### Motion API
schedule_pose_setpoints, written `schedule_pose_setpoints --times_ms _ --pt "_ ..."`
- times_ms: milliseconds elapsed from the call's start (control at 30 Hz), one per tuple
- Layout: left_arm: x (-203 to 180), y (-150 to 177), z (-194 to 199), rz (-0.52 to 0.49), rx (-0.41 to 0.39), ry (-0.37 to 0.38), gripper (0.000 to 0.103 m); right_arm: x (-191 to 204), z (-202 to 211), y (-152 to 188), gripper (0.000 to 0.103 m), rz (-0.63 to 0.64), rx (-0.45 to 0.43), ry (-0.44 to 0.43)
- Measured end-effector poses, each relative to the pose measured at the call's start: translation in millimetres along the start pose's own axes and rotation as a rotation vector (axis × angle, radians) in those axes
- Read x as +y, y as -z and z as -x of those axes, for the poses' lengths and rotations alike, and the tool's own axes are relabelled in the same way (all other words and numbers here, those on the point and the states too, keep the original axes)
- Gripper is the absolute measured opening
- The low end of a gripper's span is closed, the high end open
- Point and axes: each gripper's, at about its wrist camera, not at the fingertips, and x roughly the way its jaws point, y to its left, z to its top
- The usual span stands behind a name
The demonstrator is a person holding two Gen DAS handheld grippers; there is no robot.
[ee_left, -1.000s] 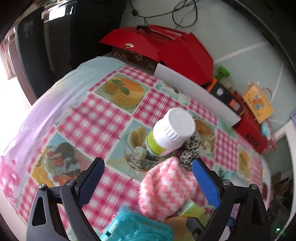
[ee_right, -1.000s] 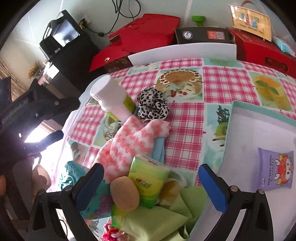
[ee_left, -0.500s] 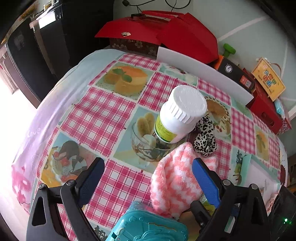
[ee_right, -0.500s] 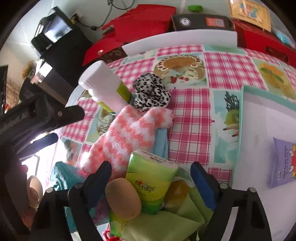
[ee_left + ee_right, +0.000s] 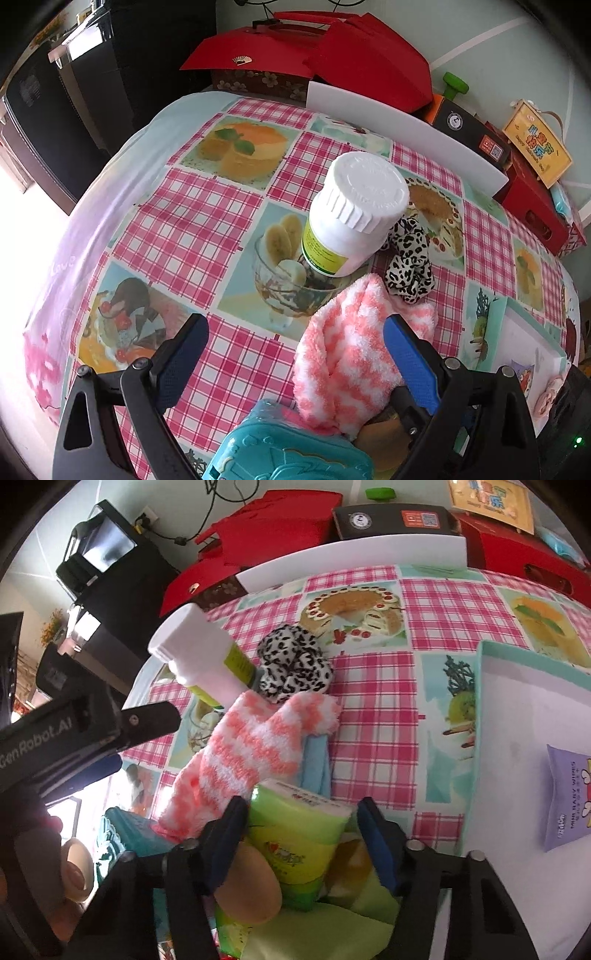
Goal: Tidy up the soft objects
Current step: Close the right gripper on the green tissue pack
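A pink-and-white fuzzy sock (image 5: pixel 343 354) (image 5: pixel 251 749) lies on the checked tablecloth beside a leopard-print scrunchie (image 5: pixel 408 266) (image 5: pixel 293 664). My right gripper (image 5: pixel 301 834) has its blue pads close around a green tissue pack (image 5: pixel 295 842), next to a tan egg-shaped object (image 5: pixel 247 890). My left gripper (image 5: pixel 295 354) is open wide, with the sock's lower end between its fingers, not pinched.
A white pill bottle (image 5: pixel 351 214) (image 5: pixel 199 657) stands by the scrunchie. A teal toy case (image 5: pixel 288 446) sits under my left gripper. A white tray (image 5: pixel 524 738) with a purple packet (image 5: pixel 565 794) is at the right. Red boxes (image 5: pixel 332 48) line the back wall.
My right gripper has moved forward and narrowed its jaws onto the green tissue pack. My left gripper has lifted back slightly and stayed open.
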Motion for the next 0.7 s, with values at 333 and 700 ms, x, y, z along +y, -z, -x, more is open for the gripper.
schedule_pose_setpoints --times_ms 333,700 --pt "-3 -1 -1 -0.010 0.006 -0.002 0.095 -3 5 1 0.057 -0.024 -0.007 -0.022" --pt "-14 0 -2 -0.045 0.014 0.000 0.095 -21 21 -4 0.057 -0.076 -0.041 -0.012"
